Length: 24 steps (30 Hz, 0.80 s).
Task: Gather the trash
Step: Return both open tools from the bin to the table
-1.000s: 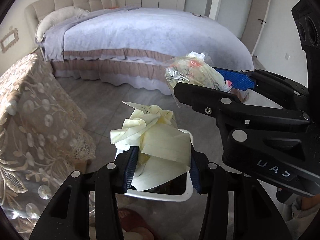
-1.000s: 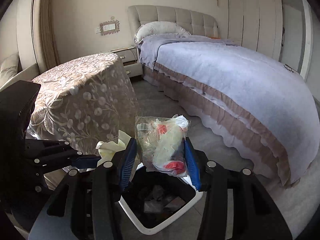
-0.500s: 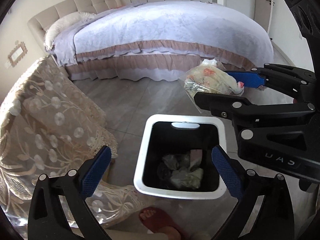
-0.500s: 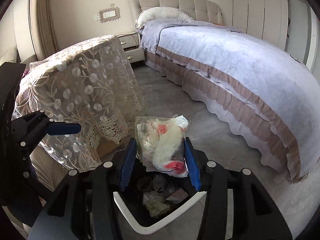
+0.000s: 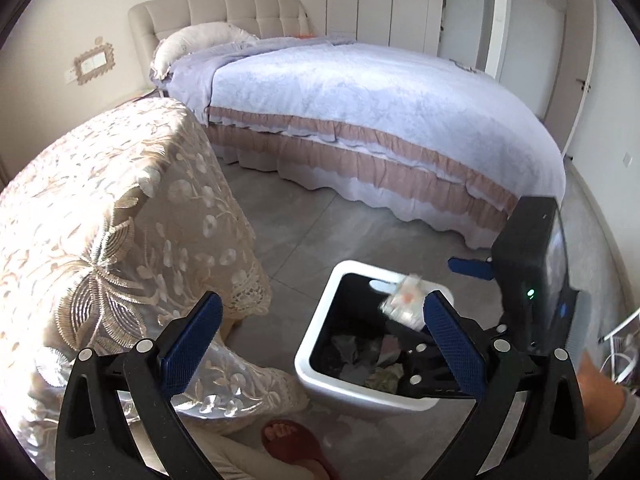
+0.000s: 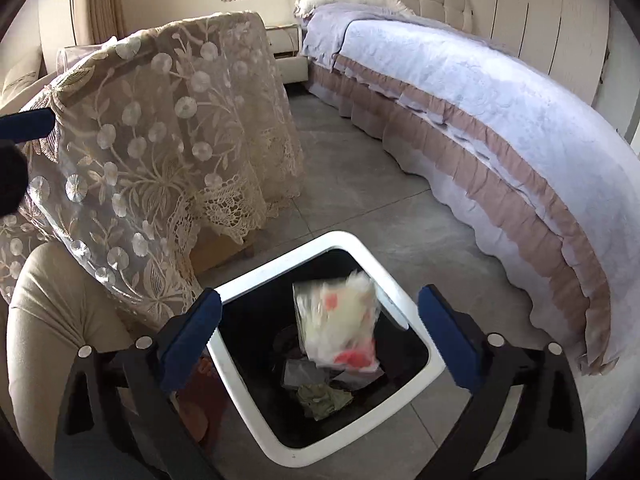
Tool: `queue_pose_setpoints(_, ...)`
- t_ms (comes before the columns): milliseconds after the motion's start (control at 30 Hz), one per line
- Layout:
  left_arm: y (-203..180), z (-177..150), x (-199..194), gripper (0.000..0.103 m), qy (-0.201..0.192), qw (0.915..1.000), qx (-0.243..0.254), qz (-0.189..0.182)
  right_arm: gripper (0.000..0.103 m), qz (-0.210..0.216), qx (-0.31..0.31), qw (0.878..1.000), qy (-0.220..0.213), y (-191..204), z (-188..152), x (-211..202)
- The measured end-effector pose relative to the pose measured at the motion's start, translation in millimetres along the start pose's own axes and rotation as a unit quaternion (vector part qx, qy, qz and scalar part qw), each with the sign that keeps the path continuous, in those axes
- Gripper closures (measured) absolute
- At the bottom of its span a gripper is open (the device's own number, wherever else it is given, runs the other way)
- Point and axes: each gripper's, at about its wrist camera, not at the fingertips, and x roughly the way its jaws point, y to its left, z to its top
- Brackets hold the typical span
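- The bed (image 5: 360, 92) with its pale lilac cover and pink-brown frill fills the far side of the room, well apart from the work.
- A table under a lace tablecloth (image 6: 160, 128) stands just beside the bin, on the side away from the bed.
- The white waste bin (image 6: 240, 292) stands on the grey tiled floor. Its inside is black, and some crumpled trash (image 6: 324, 398) already lies at the bottom.
- The right gripper (image 6: 320, 328) hangs directly above the bin mouth. Its blue-padded fingers (image 6: 192, 332) are spread wide and touch nothing.
- The left gripper (image 5: 320, 344) is off to the side of the bin, towards the table. Its fingers (image 5: 192, 336) are also wide apart and empty.
- The clear plastic bag (image 6: 336, 320), with white and red things inside, is blurred and free in the air between the right fingers, just over the bin opening. It seems to be falling in.
- My judgement: the step in hand is the drop of this bag, and it is almost done. The next move asks both grippers to turn away from the bin and look for other trash in the room; none shows in these views.
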Motion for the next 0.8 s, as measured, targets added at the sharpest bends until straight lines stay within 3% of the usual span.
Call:
queue_pose_setpoints(100,7.6,3.2,-18.2,0.004,-0.03,0.9994,-0.017,0.002,0.004,0.001,0.008,1.0,-0.018,-1.2,10.0,-13.2)
queue_pose_setpoints(233,29.3,15.6,-53.0,0.004,-0.077,0.9956,-0.045,0.028,0.004,-0.019,-0.007,0.993,-0.114,8.2,46.4,-68.4)
queue_pose_setpoints(367,63.5,27.6,-91.2,0.004,-0.114,0.988,-0.064,0.083,0.004,-0.016,-0.037,0.974,-0.225,36.8,87.9,-128.1)
queue_pose_setpoints(467,90.5,30.4,-118.4,0.004,-0.136,0.9791,-0.074,0.132,0.004,0.023,-0.06,0.957,-0.284,68.7,111.3,-157.1)
queue_pose_setpoints(600,133.3,22.6,-158.8,0.004,-0.156,0.9645,-0.099,0.189,0.004,0.082,-0.095,0.941,-0.316,120.8,136.9,-166.0)
queue_pose_setpoints(800,197.3,9.5,-208.2,0.004,-0.177,0.9386,-0.131,0.265,0.004,0.162,-0.132,0.925,-0.317,198.4,169.8,-161.8)
